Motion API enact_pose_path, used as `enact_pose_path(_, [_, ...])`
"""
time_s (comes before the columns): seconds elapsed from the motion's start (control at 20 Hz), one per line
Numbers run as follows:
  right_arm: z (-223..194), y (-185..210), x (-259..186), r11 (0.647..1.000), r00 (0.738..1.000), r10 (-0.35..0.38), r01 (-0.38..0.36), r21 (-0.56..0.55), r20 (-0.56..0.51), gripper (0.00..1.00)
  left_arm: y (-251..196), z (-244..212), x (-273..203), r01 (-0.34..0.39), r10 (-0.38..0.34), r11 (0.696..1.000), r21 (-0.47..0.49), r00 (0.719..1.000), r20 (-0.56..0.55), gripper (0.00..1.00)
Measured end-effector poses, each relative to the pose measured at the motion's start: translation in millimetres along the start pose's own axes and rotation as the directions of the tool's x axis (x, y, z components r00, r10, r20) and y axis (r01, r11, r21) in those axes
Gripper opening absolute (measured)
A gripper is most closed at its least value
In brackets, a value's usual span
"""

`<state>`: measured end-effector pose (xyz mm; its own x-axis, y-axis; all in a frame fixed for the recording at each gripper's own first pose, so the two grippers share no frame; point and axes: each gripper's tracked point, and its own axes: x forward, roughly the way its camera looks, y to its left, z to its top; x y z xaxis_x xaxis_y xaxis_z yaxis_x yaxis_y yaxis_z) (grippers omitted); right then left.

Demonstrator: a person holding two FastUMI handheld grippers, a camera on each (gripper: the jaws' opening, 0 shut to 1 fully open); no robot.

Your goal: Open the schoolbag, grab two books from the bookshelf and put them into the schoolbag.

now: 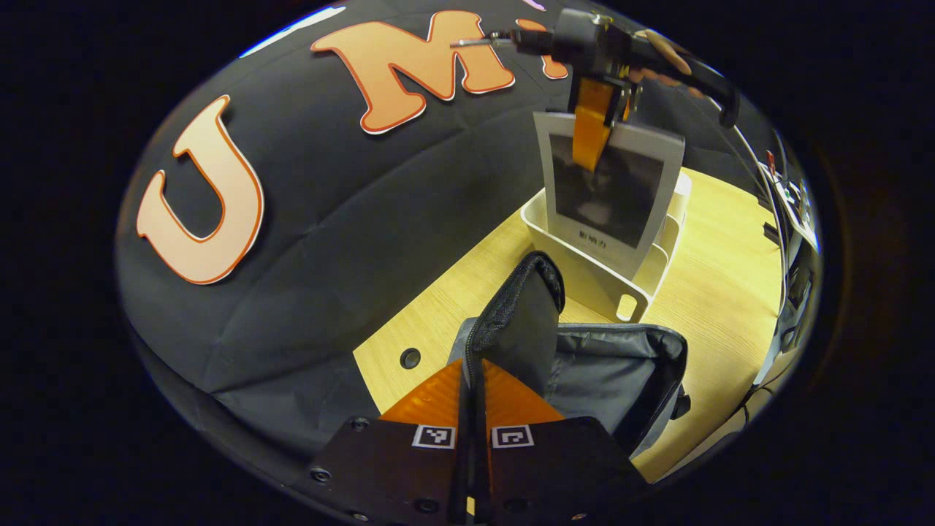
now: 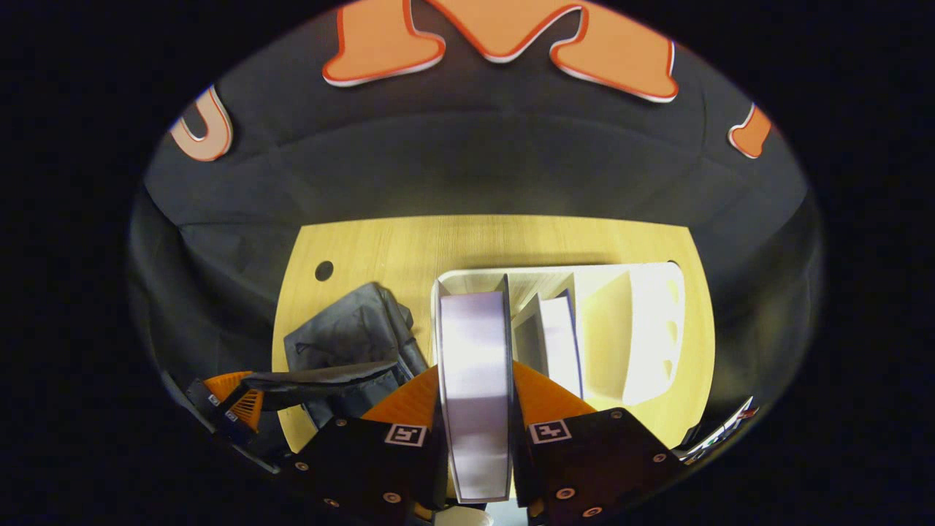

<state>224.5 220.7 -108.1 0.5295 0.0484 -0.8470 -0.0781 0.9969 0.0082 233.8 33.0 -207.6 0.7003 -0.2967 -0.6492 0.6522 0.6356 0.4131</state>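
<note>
My left gripper [image 1: 467, 374] is shut on the zipped rim of the grey schoolbag's flap [image 1: 522, 314] and holds it up, so the schoolbag [image 1: 621, 365] gapes open on the table. My right gripper [image 1: 595, 124] is shut on the top of a white-bordered book [image 1: 610, 197] with a dark picture, held upright just above the white bookshelf [image 1: 584, 274]. Looking down in the right gripper view, that book [image 2: 473, 329] stands between the fingers of my right gripper [image 2: 475, 383]. A second book [image 2: 559, 340] stands in the bookshelf [image 2: 657, 329]. The schoolbag [image 2: 350, 325] and left gripper [image 2: 245, 398] lie to the left.
The wooden table [image 1: 723, 292] has a round cable hole [image 1: 410, 358] near the bag. Black cloth wall runs behind the table [image 2: 475, 241]. A hand [image 1: 665, 51] holds the right gripper. Cables hang at the table's right edge [image 1: 785, 329].
</note>
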Motion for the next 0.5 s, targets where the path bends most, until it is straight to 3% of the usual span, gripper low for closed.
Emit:
enact_pose_path(0.35, [-12.3,-9.1,-98.4,0.993,0.979,0.096,-0.107,0.05,0.177,0.35,-0.1,4.8,-4.1,-0.037,0.037,0.999,0.037,0.999,0.012,0.04])
enact_pose_path(0.5, [-46.0,-3.7,-121.1,0.965,0.955,0.191,-0.225,0.135,0.227,0.35,-3.3,4.4,-4.4,-0.03,0.029,0.999,0.045,1.0,0.012,0.04])
